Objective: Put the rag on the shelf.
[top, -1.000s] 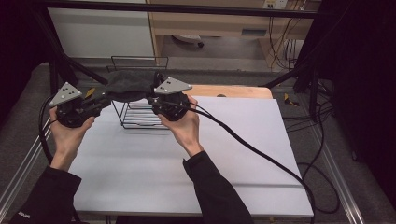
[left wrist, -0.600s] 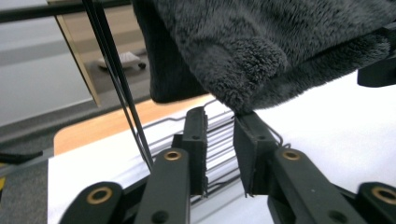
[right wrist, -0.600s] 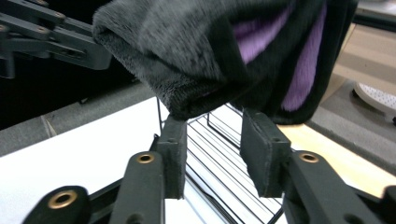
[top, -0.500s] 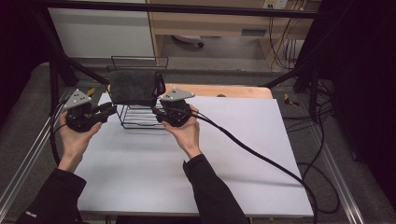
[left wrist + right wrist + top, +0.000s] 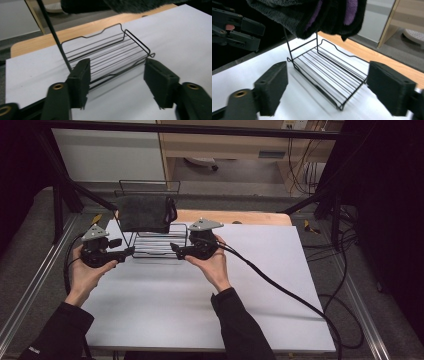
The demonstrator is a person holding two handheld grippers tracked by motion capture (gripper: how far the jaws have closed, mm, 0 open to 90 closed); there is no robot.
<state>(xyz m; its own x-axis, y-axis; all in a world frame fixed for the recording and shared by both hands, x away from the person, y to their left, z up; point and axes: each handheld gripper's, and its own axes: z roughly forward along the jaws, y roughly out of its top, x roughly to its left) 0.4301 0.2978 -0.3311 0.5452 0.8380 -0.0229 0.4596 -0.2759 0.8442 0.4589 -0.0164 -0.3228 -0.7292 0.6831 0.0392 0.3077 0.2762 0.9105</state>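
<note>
Both grippers sit low over the white table (image 5: 210, 310), the left gripper (image 5: 123, 251) and right gripper (image 5: 181, 251) flanking the wire rack (image 5: 159, 245), fingers just spread apart with nothing pinched between them. Beyond and above, the dark towel (image 5: 144, 213) hangs folded over the rack's top rail, seemingly with a purple inner side.

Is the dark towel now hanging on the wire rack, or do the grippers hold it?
Hanging on the rack. The dark towel drapes over the wire rack; the left gripper and right gripper stand open, below, apart from it.

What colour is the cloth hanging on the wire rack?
Dark grey cloth with purple folds inside, best in the right gripper view.
</note>
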